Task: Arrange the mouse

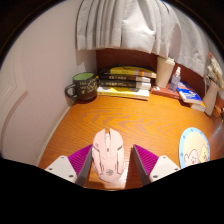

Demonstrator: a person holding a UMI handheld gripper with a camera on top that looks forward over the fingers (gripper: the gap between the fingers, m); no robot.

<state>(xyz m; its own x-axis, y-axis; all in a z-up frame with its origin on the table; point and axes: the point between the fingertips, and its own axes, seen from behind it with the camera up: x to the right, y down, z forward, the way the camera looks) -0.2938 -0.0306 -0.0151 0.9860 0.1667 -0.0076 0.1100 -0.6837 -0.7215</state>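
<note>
The gripper (109, 163) stands wide open, its purple pads (80, 160) flanking a pale pink computer mouse (108, 152) that rests on the wooden desk (70, 125) between the fingers, with a gap at each side, so nothing is gripped.

Well beyond to the left sits a dark mug (83, 86), then a stack of books (125, 82) under the curtain (125, 25), and near the right finger a round patterned coaster (195, 150).

If the fingers close off-centre, the smooth, rounded shell (likely slippery) could twist or squirt forward; a skewed push might nudge it toward the coaster.
</note>
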